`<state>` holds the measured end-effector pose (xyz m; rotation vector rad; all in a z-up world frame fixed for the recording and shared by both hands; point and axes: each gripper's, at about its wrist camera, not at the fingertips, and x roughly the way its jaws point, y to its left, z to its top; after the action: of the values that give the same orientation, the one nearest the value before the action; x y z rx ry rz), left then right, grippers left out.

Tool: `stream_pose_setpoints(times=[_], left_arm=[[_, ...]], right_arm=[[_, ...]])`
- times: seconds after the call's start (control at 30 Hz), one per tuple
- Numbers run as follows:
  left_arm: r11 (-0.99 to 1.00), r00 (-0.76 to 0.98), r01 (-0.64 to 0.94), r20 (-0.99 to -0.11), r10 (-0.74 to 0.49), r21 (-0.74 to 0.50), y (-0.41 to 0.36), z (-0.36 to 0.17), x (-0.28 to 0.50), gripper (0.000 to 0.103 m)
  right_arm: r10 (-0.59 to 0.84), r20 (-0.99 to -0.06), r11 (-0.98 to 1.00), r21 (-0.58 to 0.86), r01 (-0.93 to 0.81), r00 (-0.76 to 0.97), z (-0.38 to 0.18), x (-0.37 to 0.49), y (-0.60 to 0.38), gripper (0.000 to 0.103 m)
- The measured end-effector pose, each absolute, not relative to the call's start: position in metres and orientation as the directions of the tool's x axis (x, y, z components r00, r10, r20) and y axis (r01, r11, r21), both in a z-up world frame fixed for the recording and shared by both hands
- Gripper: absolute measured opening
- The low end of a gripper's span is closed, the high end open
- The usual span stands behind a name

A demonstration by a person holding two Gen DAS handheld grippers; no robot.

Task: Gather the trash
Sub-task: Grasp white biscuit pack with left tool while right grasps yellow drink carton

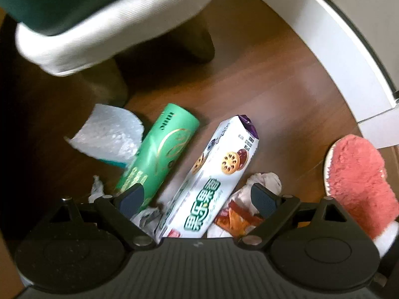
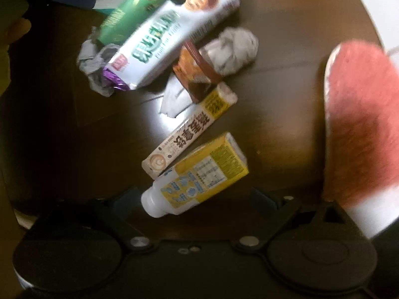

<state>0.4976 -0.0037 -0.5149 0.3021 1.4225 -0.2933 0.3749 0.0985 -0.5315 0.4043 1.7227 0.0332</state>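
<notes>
Trash lies scattered on the brown wooden floor. In the left wrist view my left gripper points down, open, over a white cookie pack; its pads stand clear of the pack. Beside the pack lie a green tube, a crumpled tissue and an orange wrapper. My right gripper is open, with a yellow-and-white drink bottle lying between its fingers, not pressed. Beyond the bottle lie a slim coffee box, the orange wrapper, the tissue and the cookie pack.
A pink fuzzy slipper stands at the right, also large in the right wrist view as the slipper. A stool with a white cushion looms over the far floor. Clear plastic wrap lies left of the tube. A white baseboard curves along the right.
</notes>
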Motion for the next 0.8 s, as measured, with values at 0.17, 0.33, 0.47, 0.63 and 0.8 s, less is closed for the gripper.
stream_pose_setpoints(times=[0.17, 0.33, 0.47, 0.63, 0.8], left_arm=[[0.917, 0.089, 0.398, -0.996, -0.013, 0.024, -0.013, -0.547, 0.505, 0.093], [0.913, 0.057, 0.409, -0.998, -0.009, 0.015, -0.016, -0.572, 0.507, 0.093], [0.928, 0.031, 0.374, -0.999, -0.01, 0.002, -0.01, -0.583, 0.514, 0.09], [0.943, -0.006, 0.332, -1.0, -0.016, -0.017, -0.008, -0.59, 0.518, 0.053], [0.943, -0.005, 0.332, -1.0, -0.004, -0.006, -0.013, -0.587, 0.517, 0.041]], right_arm=[[0.317, -0.933, 0.914, 0.253, 0.316, -0.171, -0.558, 0.373, 0.102, 0.095], [0.382, -0.906, 0.875, 0.29, 0.389, -0.184, -0.574, 0.369, 0.099, 0.086], [0.409, -0.893, 0.846, 0.295, 0.443, -0.186, -0.585, 0.366, 0.095, 0.075], [0.42, -0.889, 0.831, 0.296, 0.472, -0.183, -0.59, 0.368, 0.091, 0.067], [0.392, -0.897, 0.851, 0.268, 0.452, -0.206, -0.579, 0.377, 0.091, 0.057]])
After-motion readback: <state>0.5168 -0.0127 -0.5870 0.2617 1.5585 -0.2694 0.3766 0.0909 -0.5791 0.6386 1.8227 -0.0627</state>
